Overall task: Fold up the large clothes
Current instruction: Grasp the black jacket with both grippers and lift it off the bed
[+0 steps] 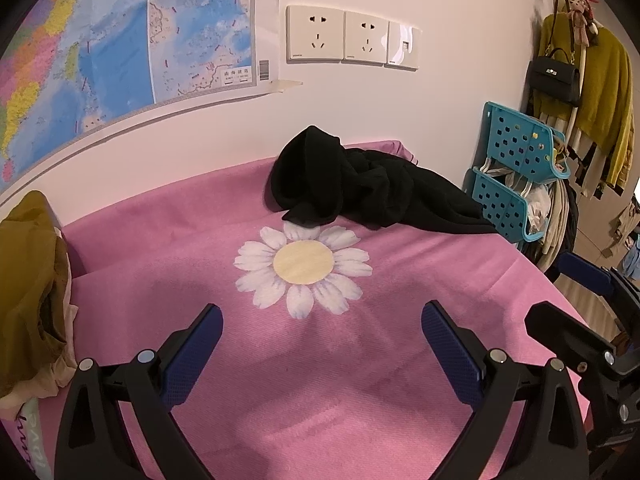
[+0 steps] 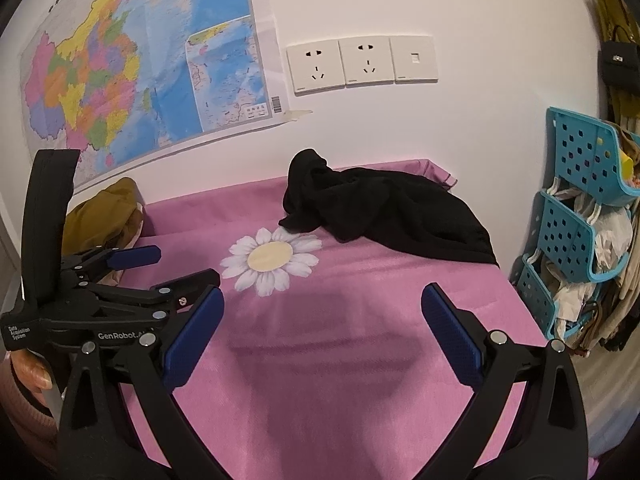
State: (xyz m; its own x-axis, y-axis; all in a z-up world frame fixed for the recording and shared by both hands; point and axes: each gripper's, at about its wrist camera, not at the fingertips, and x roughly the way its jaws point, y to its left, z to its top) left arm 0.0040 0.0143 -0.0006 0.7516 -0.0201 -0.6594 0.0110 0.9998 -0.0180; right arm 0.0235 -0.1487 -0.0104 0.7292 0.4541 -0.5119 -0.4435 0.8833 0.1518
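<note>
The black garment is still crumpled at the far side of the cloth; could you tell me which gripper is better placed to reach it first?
Probably the right gripper: the black garment spreads toward its side. Both grippers' jaws are open and empty.

Pink daisy-print cloth (image 1: 360,360) under crumpled black garment (image 1: 372,188), olive pile (image 1: 28,280).

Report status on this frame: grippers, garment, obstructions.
Left gripper and right gripper open, empty. Black garment crumpled at far edge of the pink cloth, untouched. Olive clothes pile left; path clear.
</note>
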